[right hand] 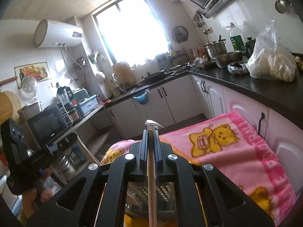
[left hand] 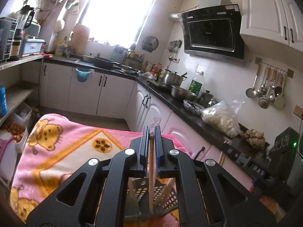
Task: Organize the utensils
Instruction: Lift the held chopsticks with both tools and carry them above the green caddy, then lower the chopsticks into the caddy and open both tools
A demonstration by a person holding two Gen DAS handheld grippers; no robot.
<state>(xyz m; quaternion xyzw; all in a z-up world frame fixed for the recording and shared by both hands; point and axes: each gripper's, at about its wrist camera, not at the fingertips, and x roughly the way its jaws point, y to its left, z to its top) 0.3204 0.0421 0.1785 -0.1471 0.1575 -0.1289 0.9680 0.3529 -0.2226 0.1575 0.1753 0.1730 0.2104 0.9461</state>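
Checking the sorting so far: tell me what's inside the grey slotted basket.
The grey slotted basket holds several wooden chopsticks standing upright. Its bottom and any other contents are hidden behind the left tongs.

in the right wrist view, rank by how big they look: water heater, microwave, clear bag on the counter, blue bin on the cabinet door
1-3. water heater, microwave, clear bag: look alike in size and nearness differs, so unranked.
4. blue bin: clearly smallest.
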